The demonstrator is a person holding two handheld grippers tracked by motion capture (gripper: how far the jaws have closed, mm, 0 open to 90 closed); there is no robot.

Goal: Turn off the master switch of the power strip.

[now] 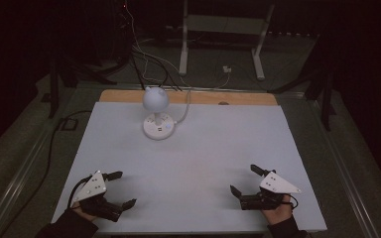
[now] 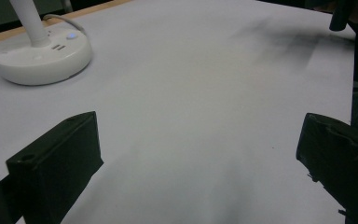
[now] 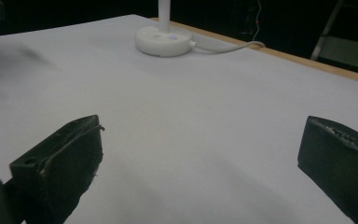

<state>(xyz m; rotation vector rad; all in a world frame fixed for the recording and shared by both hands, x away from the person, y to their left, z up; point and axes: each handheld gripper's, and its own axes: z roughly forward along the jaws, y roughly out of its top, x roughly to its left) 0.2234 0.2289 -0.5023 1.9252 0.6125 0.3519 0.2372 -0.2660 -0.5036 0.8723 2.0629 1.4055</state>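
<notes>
White worktop (image 1: 193,163) lies bare between our left hand-held gripper (image 1: 119,189) and right hand-held gripper (image 1: 246,179), both spread wide near its front edge; a lamp (image 1: 157,113) stands far back.

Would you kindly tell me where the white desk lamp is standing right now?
In the high view the desk lamp stands at the table's far edge, left of centre, well beyond both open tongs.
</notes>
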